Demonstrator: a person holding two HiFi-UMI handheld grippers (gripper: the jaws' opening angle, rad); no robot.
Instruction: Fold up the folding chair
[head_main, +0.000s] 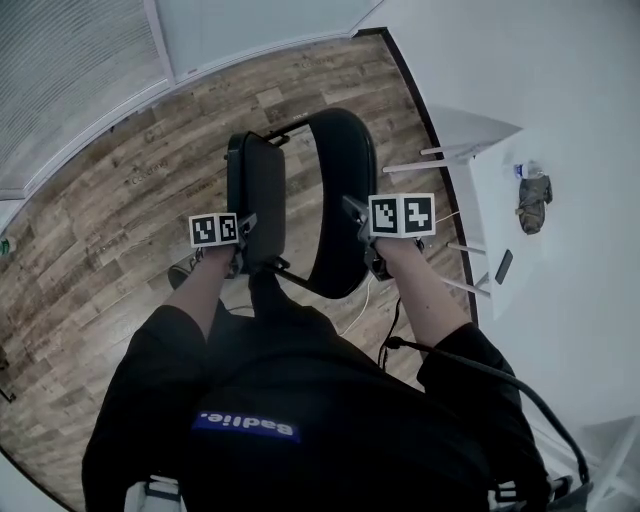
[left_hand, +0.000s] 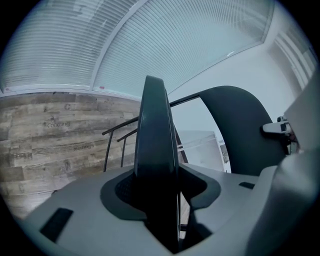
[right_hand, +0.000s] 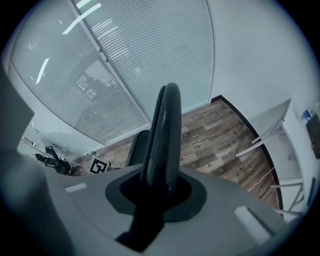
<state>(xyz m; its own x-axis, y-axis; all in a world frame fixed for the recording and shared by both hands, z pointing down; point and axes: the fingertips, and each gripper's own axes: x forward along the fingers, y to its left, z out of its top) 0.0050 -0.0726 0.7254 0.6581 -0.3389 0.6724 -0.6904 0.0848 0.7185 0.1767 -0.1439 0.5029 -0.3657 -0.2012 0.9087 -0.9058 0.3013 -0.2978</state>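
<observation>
Nearest the head camera, a black top (head_main: 300, 400) and two black sleeves fill the bottom of the view, and a dark cable (head_main: 470, 365) runs across the right sleeve.

Just past the sleeves, my two grippers reach down to the folding chair (head_main: 265, 170), one on each side. My left gripper (head_main: 246, 240) straddles the near edge of the seat (left_hand: 155, 145). In the left gripper view the black panel stands upright between the jaws. It sits hard against one pad, and a thin line of light shows between it and the other, so I do not call this a full clamp. My right gripper (head_main: 365, 240) is closed on the rim of the backrest (right_hand: 167, 135). The right gripper view shows that curved black edge pinched between the dark pads with no gap.

The seat is tipped up almost on edge. It stands beside the backrest but apart from it, with a strip of wooden floor (head_main: 120, 200) showing between them. The chair stands on the floor's right side, near the white wall.

Further right, a white table (head_main: 495, 190) stands along the wall. A dark phone (head_main: 503, 266) lies by the table's edge facing the chair, and a dark bundle (head_main: 533, 203) lies further along the tabletop.

At the far edge of the floor, pale slatted blinds (head_main: 80, 70) close off the view.
</observation>
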